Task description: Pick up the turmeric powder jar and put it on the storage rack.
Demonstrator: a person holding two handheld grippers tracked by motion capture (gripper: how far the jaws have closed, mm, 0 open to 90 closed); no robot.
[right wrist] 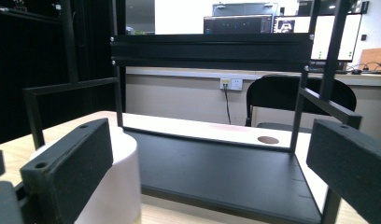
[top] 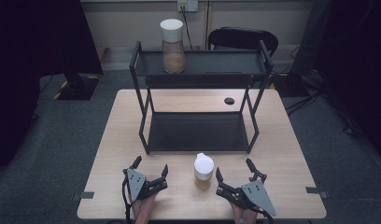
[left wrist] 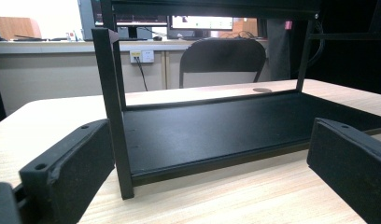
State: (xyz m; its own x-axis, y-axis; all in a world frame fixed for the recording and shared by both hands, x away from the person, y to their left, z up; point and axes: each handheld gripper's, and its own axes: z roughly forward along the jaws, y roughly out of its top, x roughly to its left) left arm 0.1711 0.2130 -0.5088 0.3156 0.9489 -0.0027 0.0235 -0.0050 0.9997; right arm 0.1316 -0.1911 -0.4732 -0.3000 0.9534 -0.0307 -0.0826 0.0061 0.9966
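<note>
Open right gripper (top: 233,171) beside jar (top: 203,171)

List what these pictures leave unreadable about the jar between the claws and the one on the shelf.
- Front jar: high view, the white lid covers most of its contents; right gripper view, the claw's near jaw hides its left and the bottom edge cuts it off.
- Shelf jar: high view, too small and dim to identify its tan filling.
</note>
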